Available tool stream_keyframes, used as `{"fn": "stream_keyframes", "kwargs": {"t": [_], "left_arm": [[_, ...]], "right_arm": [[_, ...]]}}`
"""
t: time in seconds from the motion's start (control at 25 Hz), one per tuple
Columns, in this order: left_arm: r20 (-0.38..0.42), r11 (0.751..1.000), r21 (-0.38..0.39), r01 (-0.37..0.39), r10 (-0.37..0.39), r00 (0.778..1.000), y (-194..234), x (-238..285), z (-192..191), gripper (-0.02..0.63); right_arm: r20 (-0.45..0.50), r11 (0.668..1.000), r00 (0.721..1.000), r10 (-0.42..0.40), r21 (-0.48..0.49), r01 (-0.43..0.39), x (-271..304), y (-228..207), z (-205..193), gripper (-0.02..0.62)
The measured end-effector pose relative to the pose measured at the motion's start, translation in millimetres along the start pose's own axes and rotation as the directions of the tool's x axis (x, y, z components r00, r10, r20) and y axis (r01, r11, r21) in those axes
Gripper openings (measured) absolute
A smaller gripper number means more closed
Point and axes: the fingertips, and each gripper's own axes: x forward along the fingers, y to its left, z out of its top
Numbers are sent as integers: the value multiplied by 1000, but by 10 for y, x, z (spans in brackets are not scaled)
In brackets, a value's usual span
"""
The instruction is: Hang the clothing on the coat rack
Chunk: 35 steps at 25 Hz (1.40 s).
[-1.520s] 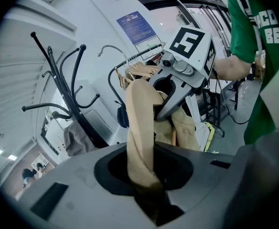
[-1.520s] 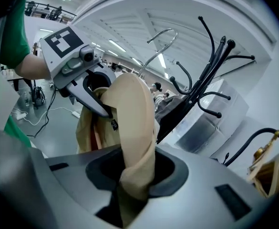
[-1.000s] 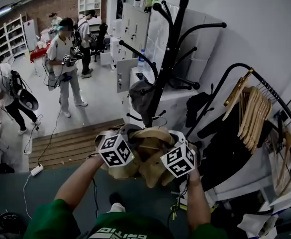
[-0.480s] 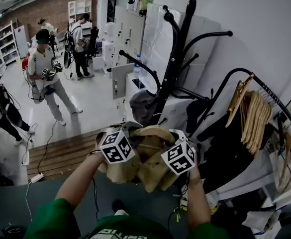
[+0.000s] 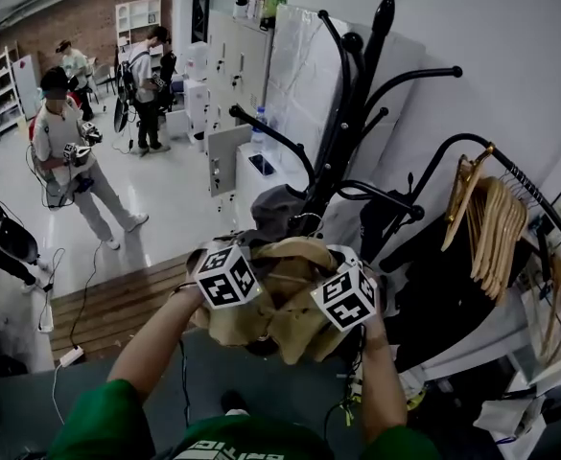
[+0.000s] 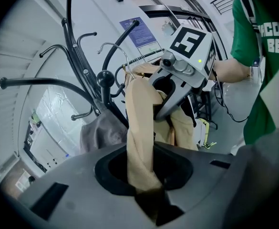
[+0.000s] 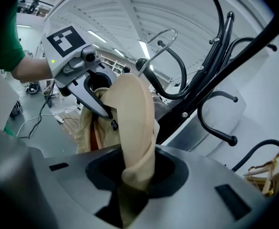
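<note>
Room: workshop with a brick back wall and pale floor; people stand far left, white cabinets behind.
Rack: black, upright, curved arms spreading to both sides; stands against a white wall, right of centre in the head view.
Grey cloth: draped low on the rack, on its near side.
Rail: black, curved, right of the rack; carries wooden hangers and dark clothes.
Garment: tan, bunched, held up between the two grippers just in front of the rack's lower arms; none of it rests on an arm.
Hook: bare metal, rises from the garment's top edge, close to the rack arms but free of them.
Left gripper: jaws clamped on a twisted fold of the garment, which runs up out of the jaws toward the hook.
Right gripper: jaws likewise pinched on a thick fold of the garment.
Spacing: grippers side by side and near each other, each facing the other across the garment.
</note>
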Motion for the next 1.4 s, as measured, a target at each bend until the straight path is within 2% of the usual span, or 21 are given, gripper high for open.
{"fn": "stream_keyframes", "kwargs": {"t": [0.56,1.04,1.4], "left_arm": [[3,997,7,71,-71,997,258,260,-277,80],[-4,992,-21,126,-126,992,234,470,-518,78],[-5,990,-18,137,-137,991,155,596,-571,78]], "right_arm": [[-50,999,999,-7,43,9,411,-93,-18,112],[-102,998,995,17,61,-11,659,-30,-172,112],[-114,996,993,37,91,-26,732,12,-334,112]]}}
